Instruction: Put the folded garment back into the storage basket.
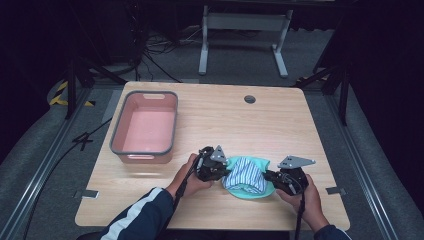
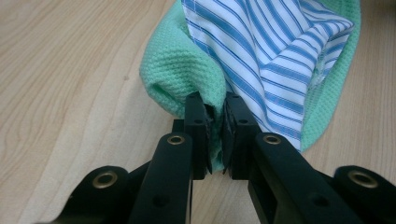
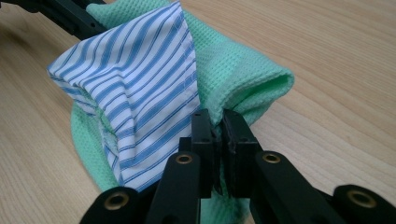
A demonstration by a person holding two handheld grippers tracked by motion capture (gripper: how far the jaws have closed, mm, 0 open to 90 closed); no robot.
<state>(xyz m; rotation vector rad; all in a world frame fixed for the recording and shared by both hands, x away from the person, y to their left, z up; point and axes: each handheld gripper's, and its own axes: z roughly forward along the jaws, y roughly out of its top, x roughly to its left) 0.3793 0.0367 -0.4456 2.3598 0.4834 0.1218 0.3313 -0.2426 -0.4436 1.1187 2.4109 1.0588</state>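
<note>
A mint green waffle cloth (image 1: 262,164) lies near the table's front edge with a blue-and-white striped cloth (image 1: 246,174) bunched on top of it. My left gripper (image 1: 223,173) is at the bundle's left side, shut on the green cloth (image 2: 187,70), with the striped cloth (image 2: 280,46) touching its right jaw. My right gripper (image 1: 265,176) is at the bundle's right side, shut on a fold of the green cloth (image 3: 243,74) beside the striped cloth (image 3: 135,93). The far jaw tips of the left gripper (image 3: 88,23) show behind the bundle.
A pink tub with a grey rim (image 1: 117,131) stands empty at the table's left. A round cable hole (image 1: 249,99) sits at the back of the wooden table (image 1: 280,125). A metal frame (image 1: 245,22) and cables lie on the floor beyond.
</note>
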